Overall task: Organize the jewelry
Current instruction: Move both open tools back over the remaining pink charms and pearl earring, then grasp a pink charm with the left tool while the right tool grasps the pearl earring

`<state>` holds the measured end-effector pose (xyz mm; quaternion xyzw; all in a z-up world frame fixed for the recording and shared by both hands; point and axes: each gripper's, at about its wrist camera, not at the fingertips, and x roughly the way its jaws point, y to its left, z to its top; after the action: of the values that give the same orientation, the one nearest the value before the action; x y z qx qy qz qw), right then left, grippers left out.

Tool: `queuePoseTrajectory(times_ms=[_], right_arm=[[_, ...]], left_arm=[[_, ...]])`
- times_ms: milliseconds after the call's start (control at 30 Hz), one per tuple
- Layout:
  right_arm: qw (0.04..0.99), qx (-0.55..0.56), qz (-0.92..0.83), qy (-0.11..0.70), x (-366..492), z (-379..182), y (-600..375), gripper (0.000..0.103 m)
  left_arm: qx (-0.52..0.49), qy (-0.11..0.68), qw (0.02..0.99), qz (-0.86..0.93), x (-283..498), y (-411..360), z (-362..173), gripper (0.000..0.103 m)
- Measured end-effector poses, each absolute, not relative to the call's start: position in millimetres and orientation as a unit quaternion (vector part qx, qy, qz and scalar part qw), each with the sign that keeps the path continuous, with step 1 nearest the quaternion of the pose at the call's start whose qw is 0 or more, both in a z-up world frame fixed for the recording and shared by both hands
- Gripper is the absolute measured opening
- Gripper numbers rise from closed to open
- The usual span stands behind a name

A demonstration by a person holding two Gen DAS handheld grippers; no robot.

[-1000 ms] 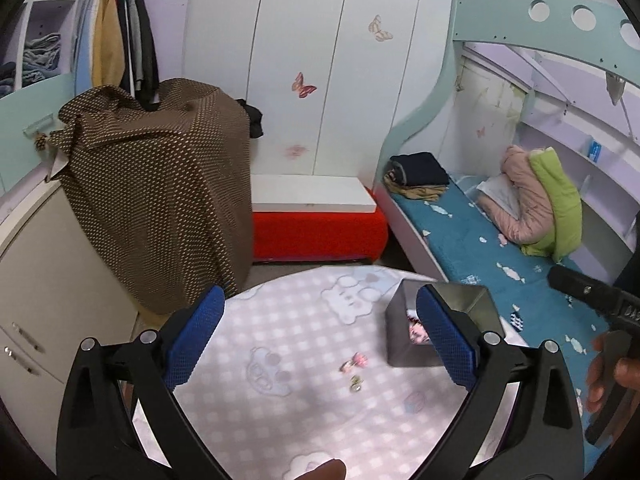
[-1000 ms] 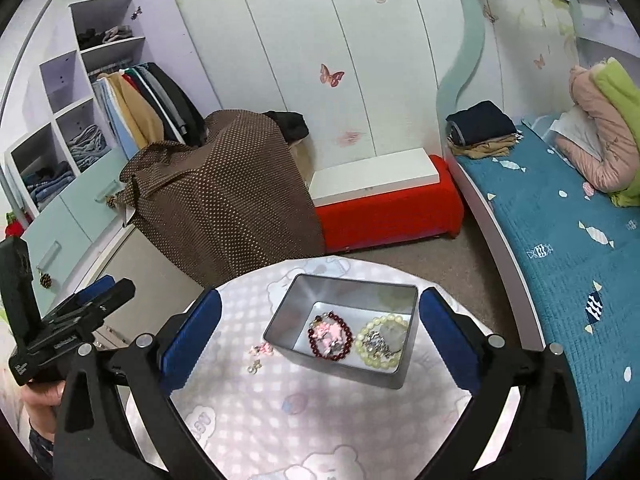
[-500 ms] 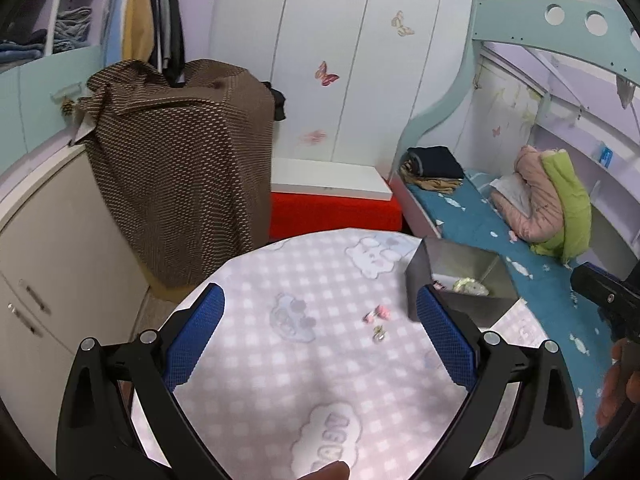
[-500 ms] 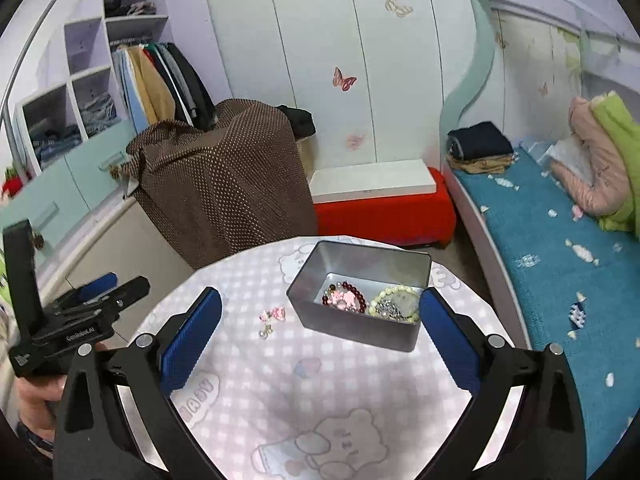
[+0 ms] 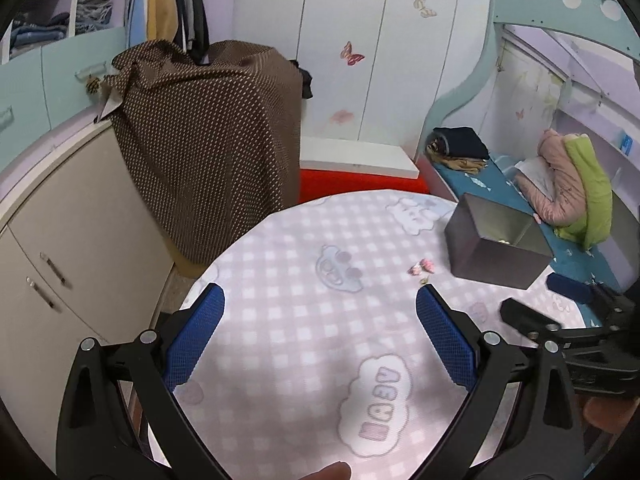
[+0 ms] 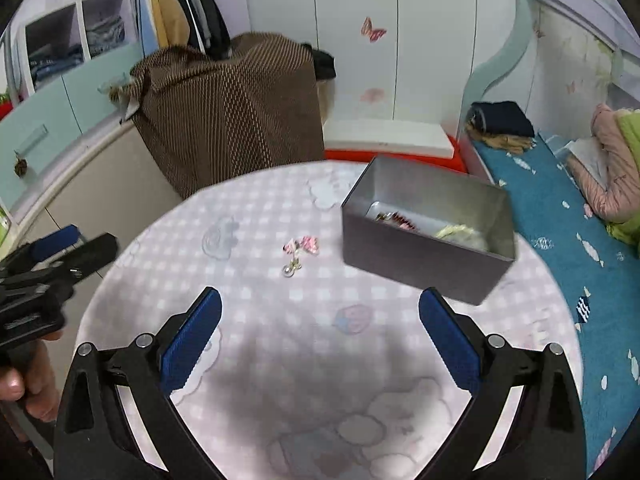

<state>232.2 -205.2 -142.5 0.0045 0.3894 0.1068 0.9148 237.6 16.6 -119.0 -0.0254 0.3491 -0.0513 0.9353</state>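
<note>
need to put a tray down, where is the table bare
Bare: the near half between the grippers, and the left side toward the cupboard. Crowded: the far right, where the metal box stands with small earrings just left of it.

Matt grey metal box (image 6: 416, 256); soft checked cloth tablecloth (image 6: 280, 320).

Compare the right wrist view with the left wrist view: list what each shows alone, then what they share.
Right wrist only: inside the tin, a dark red bracelet and pale beads; the left gripper at the left edge.

Left wrist only: the right gripper at the right edge; cabinet doors; the tin's contents are nearly hidden.

Both: the round table, loose pink earrings beside the tin, brown cloth, bed.
</note>
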Motion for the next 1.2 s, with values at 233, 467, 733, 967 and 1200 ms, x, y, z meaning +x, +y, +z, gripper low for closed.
queuePoseTrajectory(times_ms=[233, 467, 733, 967, 1200], right_arm=[[0.905, -0.003, 0.103, 0.412, 253.9, -169.4, -188.6, 0.095], [0.895, -0.009, 0.105, 0.433, 285.2, -188.7, -173.2, 0.059], [0.891, -0.052, 0.104, 0.438, 296.2, -203.3, -158.0, 0.017], [0.895, -0.048, 0.104, 0.432, 286.2, -203.7, -174.6, 0.010], [0.891, 0.001, 0.100, 0.443, 262.0, -198.9, -218.1, 0.010]], left_arm=[[-0.031, 0.364, 0.930, -0.044, 244.6, 26.5, -134.0, 0.097], [-0.032, 0.373, 0.926, -0.046, 254.6, 27.1, -144.2, 0.097], [-0.035, 0.379, 0.924, -0.042, 270.8, 29.9, -151.1, 0.097], [-0.006, 0.383, 0.922, -0.063, 299.2, 9.3, -158.5, 0.096], [0.071, 0.396, 0.908, -0.117, 340.6, -46.8, -180.6, 0.096]])
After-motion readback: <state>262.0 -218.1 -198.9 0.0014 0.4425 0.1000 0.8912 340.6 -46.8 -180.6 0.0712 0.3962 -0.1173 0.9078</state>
